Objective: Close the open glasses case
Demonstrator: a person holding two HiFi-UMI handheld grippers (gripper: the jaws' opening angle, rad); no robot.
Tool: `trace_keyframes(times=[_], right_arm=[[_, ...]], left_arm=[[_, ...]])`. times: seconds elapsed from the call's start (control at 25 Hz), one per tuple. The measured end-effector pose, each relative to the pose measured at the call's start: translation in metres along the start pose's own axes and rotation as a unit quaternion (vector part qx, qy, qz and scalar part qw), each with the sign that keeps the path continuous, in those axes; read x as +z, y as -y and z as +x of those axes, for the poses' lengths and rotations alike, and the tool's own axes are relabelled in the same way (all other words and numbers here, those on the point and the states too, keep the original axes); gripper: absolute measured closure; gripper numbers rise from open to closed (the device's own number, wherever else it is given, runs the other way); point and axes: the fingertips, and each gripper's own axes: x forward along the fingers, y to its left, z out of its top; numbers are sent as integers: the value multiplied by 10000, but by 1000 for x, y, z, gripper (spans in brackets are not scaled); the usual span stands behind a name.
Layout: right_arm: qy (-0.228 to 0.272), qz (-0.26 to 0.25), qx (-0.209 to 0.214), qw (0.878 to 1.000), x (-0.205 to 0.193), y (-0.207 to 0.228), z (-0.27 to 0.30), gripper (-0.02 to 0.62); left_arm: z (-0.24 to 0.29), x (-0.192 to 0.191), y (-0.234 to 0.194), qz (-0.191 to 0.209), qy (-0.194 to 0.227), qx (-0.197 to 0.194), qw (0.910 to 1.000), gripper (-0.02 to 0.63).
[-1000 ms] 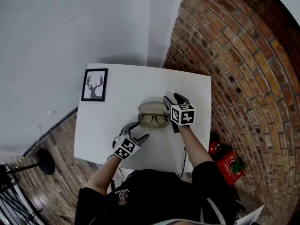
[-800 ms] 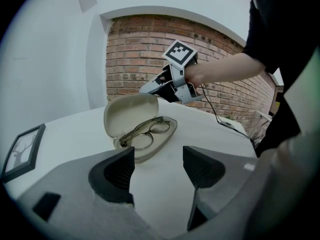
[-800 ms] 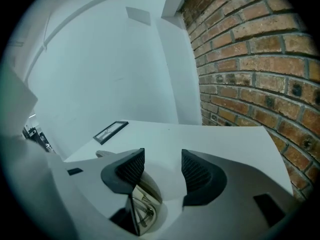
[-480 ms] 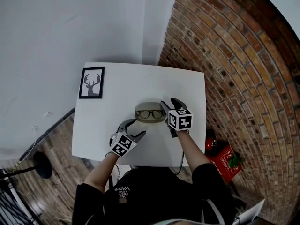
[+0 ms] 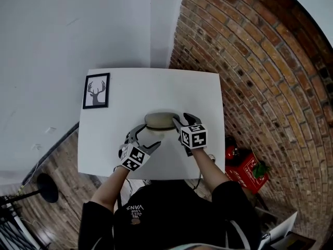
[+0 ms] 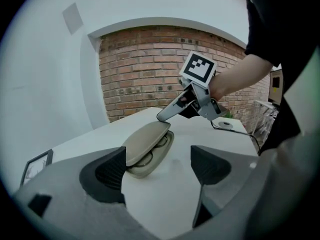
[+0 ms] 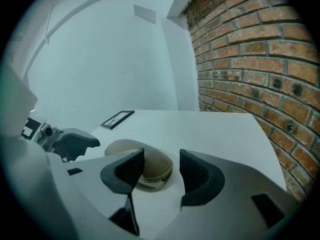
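Note:
The beige glasses case (image 5: 160, 120) lies mid-table with its lid lowered almost onto the base. In the left gripper view the case (image 6: 147, 145) still shows a narrow gap, with the glasses inside. My right gripper (image 5: 184, 121) is at the case's right end, jaws apart, and one finger (image 6: 170, 112) rests on the lid's far edge. From the right gripper view the case (image 7: 150, 165) lies just beyond that gripper (image 7: 161, 171). My left gripper (image 5: 144, 135) hovers in front of the case, its jaws opening with nothing between them (image 6: 157, 166).
A framed deer picture (image 5: 96, 90) lies at the far left of the white table (image 5: 200, 90). A brick wall runs along the right side. Red items (image 5: 244, 165) sit on the floor by the table's right edge. A cable and small disc (image 6: 225, 125) lie near the right arm.
The case's lid has swung down from wide open to almost shut. My right gripper slid leftward over the case's end. My left gripper rose slightly and its jaws widened.

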Motion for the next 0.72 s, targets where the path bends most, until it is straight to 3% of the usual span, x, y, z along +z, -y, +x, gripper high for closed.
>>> trace_keyframes(times=[0.28, 0.72], right_arm=[[-173, -21, 28, 9998, -18, 0, -3, 370], [-219, 111, 73, 9997, -32, 1, -1, 362]], left_arm=[[14, -6, 22, 318, -304, -355, 9984, 206], [26, -27, 32, 122, -935, -485, 9944, 190]])
